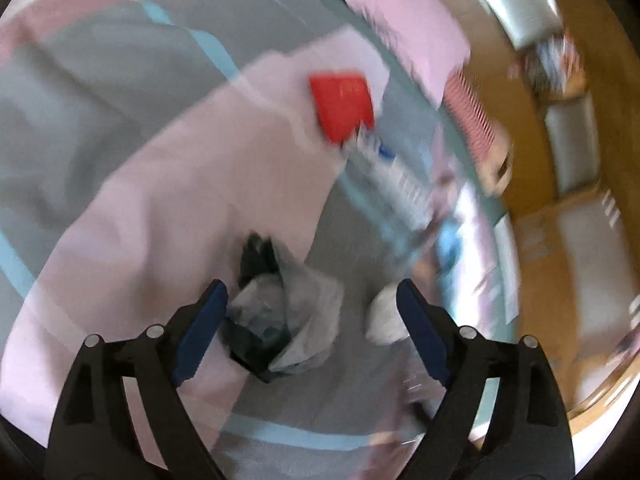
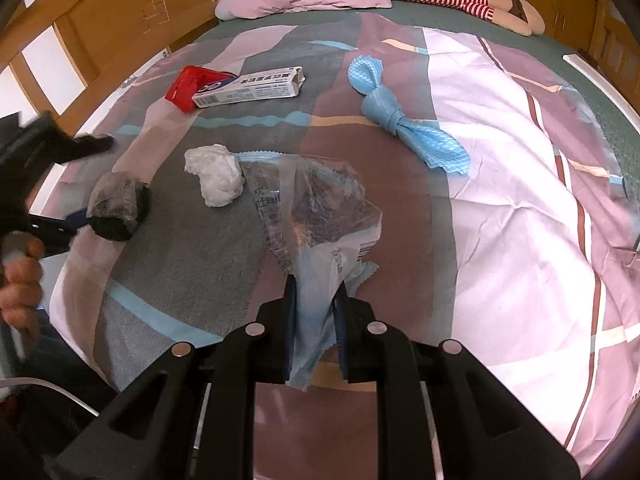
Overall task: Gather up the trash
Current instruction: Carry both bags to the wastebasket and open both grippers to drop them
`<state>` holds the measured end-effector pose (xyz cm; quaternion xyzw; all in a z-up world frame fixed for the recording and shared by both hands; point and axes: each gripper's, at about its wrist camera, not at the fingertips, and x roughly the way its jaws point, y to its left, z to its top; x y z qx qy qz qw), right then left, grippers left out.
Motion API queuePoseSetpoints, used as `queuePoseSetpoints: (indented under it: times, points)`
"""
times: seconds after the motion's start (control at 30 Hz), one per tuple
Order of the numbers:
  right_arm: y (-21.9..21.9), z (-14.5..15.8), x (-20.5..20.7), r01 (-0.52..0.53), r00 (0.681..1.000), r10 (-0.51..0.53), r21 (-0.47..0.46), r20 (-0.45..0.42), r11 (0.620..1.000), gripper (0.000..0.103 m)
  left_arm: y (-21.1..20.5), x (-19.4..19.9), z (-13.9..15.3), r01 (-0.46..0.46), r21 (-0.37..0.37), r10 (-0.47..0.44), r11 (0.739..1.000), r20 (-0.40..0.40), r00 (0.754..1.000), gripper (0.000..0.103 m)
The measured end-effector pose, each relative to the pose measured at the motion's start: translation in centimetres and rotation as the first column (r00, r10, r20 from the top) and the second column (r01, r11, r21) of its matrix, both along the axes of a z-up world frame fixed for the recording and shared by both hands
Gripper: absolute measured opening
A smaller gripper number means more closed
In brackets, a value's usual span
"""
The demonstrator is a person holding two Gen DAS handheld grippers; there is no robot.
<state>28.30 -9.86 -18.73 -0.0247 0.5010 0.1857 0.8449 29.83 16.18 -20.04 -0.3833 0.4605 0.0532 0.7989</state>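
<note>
Plastic bag [image 2: 316, 216] sits pinched in the right gripper [image 2: 316, 320] at lower centre. Left gripper [image 1: 312, 312], jaws spread wide, straddles a dark wad [image 1: 276, 312] without touching; crumpled tissue [image 2: 216, 178], toothpaste box [image 2: 248, 88] lie farther up.

The bedspread [image 2: 500, 184] is smooth, matt woven cloth in patchwork print, lightly creased. Near the middle, a clear plastic bag [image 2: 320, 208] looks thin, glossy and crinkled, its printed film held between matt blue pads. Left of it, a crumpled white tissue [image 2: 216, 176] is soft, matt paper, and a dark wad in cloudy film [image 2: 116, 204] looks wrinkled. Farther off, a cardboard box [image 2: 248, 86] has a slick printed finish beside a shiny red wrapper [image 2: 186, 88]. The blue cloth [image 2: 394, 116], knotted, has a waffle texture. The bed frame [image 2: 104, 20] is varnished wood.
</note>
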Motion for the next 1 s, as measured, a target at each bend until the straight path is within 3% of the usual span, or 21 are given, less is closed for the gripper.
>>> queuePoseSetpoints:
  times: [0.13, 0.2, 0.27, 0.37, 0.47, 0.53, 0.67, 0.8, 1.0]
  points:
    - [-0.4, 0.9, -0.9, 0.020, 0.999, -0.021, 0.008, 0.030, 1.000, 0.018, -2.3, 0.9, -0.6, 0.099, 0.171, -0.088, 0.980, -0.070, 0.994, 0.083]
    - [-0.7, 1.6, -1.5, 0.032, 0.998, -0.032, 0.011, 0.050, 0.999, 0.018, -3.0, 1.2, -0.7, 0.128, 0.256, -0.108, 0.958, -0.089, 0.990, 0.062]
    - [-0.9, 2.6, -2.5, 0.039, 0.996, -0.039, 0.000, 0.084, 0.999, 0.018, -3.2, 1.3, -0.8, 0.151, 0.306, -0.126, 0.940, -0.100, 0.987, 0.052]
    - [-1.5, 4.9, -4.6, 0.048, 0.987, -0.047, -0.003, 0.153, 0.999, 0.018, -3.7, 0.8, 0.4, 0.149, 0.345, -0.144, 0.927, -0.039, 0.989, 0.049]
    - [-3.2, 7.9, -7.4, 0.059, 0.971, -0.063, 0.025, 0.230, 0.998, 0.018, -5.2, -0.7, 3.1, 0.145, 0.462, -0.195, 0.875, 0.062, 0.979, 0.049]
    - [-4.7, 9.8, -9.8, 0.065, 0.960, -0.075, 0.046, 0.271, 0.997, 0.018, -6.9, -2.1, 5.3, 0.153, 0.533, -0.250, 0.832, 0.114, 0.962, 0.049]
    - [-7.7, 12.8, -14.4, 0.099, 0.937, -0.115, 0.066, 0.330, 0.993, 0.018, -10.2, -5.6, 9.6, 0.142, 0.612, -0.321, 0.778, 0.194, 0.927, 0.049]
    - [-10.2, 14.8, -18.2, 0.150, 0.918, -0.171, 0.086, 0.358, 0.985, 0.018, -14.1, -10.1, 13.9, 0.153, 0.659, -0.417, 0.737, 0.264, 0.870, 0.049]
    - [-13.1, 15.6, -23.8, 0.240, 0.890, -0.234, 0.032, 0.392, 0.970, 0.018, -18.6, -16.1, 18.6, 0.188, 0.686, -0.526, 0.703, 0.323, 0.787, 0.049]
